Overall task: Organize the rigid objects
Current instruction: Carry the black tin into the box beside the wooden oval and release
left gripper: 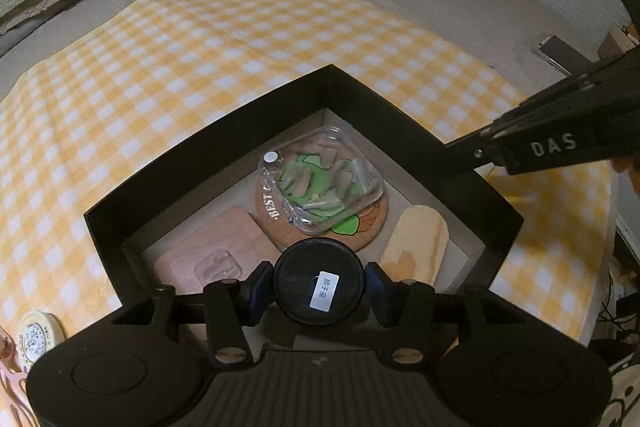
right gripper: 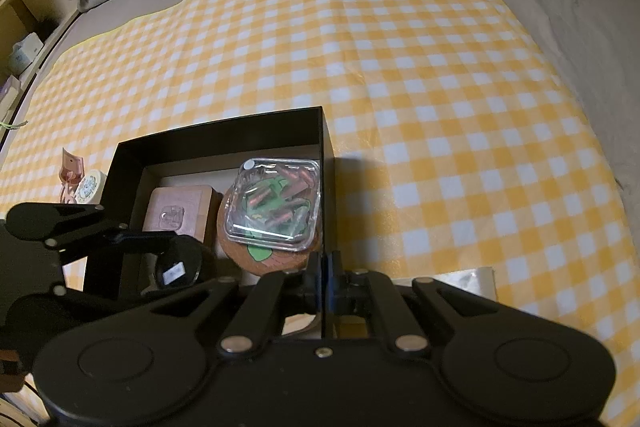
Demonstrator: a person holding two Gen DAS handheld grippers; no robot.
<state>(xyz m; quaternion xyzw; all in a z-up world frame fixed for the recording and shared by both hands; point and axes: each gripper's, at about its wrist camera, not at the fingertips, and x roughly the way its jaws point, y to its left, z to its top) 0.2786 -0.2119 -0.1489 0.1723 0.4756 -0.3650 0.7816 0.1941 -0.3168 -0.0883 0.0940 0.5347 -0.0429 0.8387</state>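
Left hand-held gripper: clamps black round tin over black box; may drop onto clear case. Right hand-held gripper: pinches box wall.

Dim, warm indoor light in both views, the pictures grainy and a little soft. Fisheye bending curves the checkered cloth and darkens the corners. Glare glints on the clear plastic case, and the black box throws a soft shadow rightward.
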